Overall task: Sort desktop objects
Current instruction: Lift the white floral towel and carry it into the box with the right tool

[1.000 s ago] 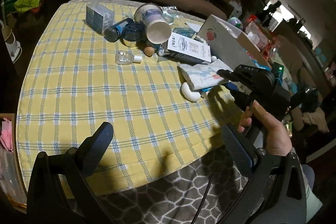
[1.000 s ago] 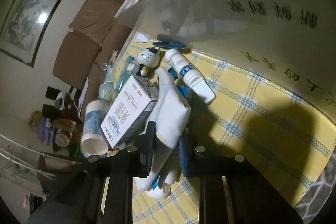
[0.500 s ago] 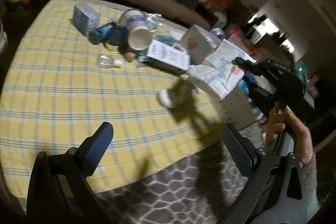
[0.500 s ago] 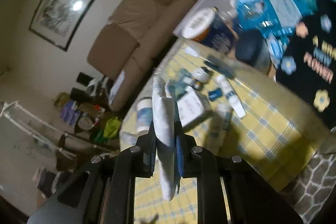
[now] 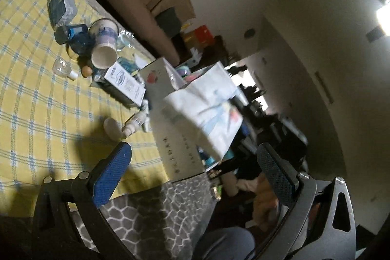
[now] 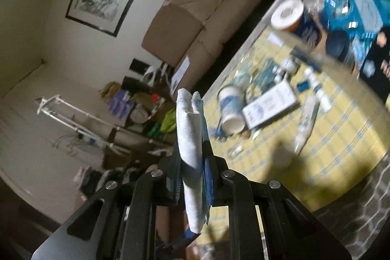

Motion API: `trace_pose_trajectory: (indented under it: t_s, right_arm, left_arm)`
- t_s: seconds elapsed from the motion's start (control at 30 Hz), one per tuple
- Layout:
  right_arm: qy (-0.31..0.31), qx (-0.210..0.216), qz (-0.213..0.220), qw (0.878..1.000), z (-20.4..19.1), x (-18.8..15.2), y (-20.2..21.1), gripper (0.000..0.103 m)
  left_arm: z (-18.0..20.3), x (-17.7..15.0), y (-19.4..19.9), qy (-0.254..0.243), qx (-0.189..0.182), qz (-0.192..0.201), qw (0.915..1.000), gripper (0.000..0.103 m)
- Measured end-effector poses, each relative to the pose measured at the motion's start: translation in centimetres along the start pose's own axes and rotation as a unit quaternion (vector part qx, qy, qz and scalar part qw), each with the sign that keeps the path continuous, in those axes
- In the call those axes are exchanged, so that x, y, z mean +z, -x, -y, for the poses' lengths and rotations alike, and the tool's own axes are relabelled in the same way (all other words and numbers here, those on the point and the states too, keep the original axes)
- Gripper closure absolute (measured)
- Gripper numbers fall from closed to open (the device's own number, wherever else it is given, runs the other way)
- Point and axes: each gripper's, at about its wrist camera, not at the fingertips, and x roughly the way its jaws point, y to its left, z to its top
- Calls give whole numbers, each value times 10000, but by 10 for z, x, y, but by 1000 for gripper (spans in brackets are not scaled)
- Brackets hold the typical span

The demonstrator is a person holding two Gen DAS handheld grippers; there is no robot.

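Right gripper [image 6: 191,177]: jaws clenched on a white tissue pack [image 6: 190,138], held in the air above the counter [image 5: 36,94]. Left gripper [image 5: 195,174]: jaws released, empty. Judgement: carry the pack over the open cardboard box [image 5: 170,138] at the counter edge, lower inside, then release; keep the left gripper well apart.

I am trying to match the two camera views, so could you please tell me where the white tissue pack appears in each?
Left wrist view: the white tissue pack hangs in the air right of centre, in front of the cardboard box.
Right wrist view: it stands edge-on at lower centre, clamped in the right hand-held gripper.
Shared landmark: the tipped paper cup on the yellow tablecloth.
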Motion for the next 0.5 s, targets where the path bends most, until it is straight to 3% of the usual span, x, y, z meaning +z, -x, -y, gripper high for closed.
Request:
trace_pose_trajectory:
  t_s: [0.27, 0.37, 0.43, 0.5]
  right_arm:
    - [-305, 214, -389, 9985, 6, -31, -22, 88]
    - [-424, 258, -456, 9977, 11, -36, -27, 88]
    - [-474, 266, -481, 9974, 13, -38, -29, 88]
    - [-471, 225, -509, 9973, 16, -39, -30, 88]
  left_arm:
    - [-16, 0, -4, 480, -98, -99, 9988, 0]
    - [-19, -2, -7, 592, -346, -224, 9974, 2]
    - [-17, -3, -8, 575, -383, -266, 9973, 13]
    - [-14, -4, -8, 432, -201, -248, 9986, 33]
